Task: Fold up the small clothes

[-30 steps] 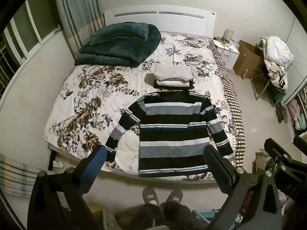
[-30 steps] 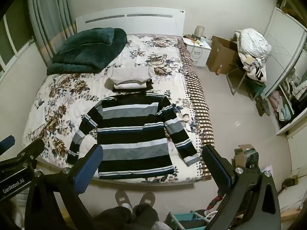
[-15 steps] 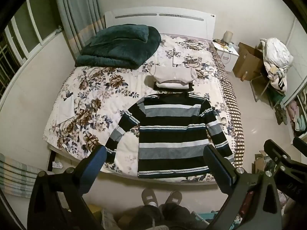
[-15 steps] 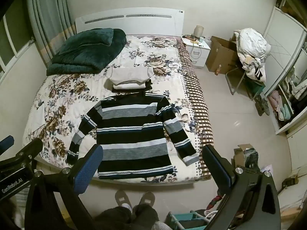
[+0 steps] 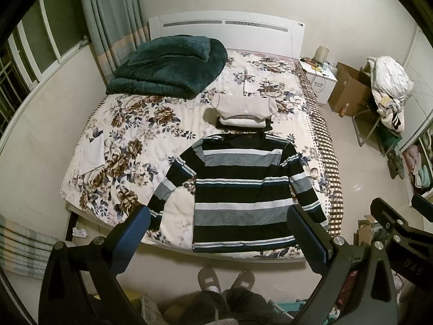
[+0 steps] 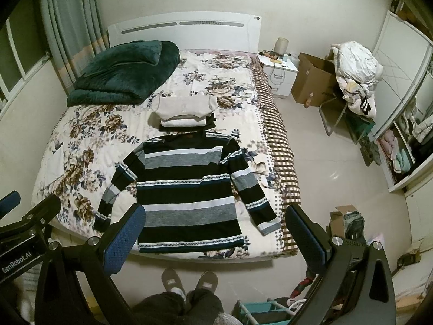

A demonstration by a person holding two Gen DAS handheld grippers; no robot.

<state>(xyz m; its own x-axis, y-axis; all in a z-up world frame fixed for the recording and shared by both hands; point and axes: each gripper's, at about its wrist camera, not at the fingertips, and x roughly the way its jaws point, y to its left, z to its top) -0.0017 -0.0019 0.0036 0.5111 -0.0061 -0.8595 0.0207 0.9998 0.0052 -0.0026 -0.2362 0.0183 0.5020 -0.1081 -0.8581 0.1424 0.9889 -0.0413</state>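
A black, grey and white striped long-sleeved sweater point(image 5: 240, 192) lies flat, sleeves spread, near the foot of the floral bed point(image 5: 130, 135); it also shows in the right wrist view point(image 6: 186, 189). A small stack of folded pale clothes point(image 5: 243, 112) sits just beyond its collar, also in the right wrist view point(image 6: 185, 112). My left gripper point(image 5: 219, 233) is open and empty, held high above the foot of the bed. My right gripper point(image 6: 213, 233) is open and empty, beside it at a similar height.
A dark green folded quilt point(image 5: 170, 67) lies at the head of the bed. A white nightstand point(image 6: 278, 74), a cardboard box point(image 6: 314, 81) and a chair piled with laundry point(image 6: 354, 78) stand to the right. The person's slippered feet point(image 6: 189, 279) stand at the bed's foot.
Both grippers have drifted slightly, so the bed and sweater sit a little lower in view. Both stay open; nothing on the bed has moved.
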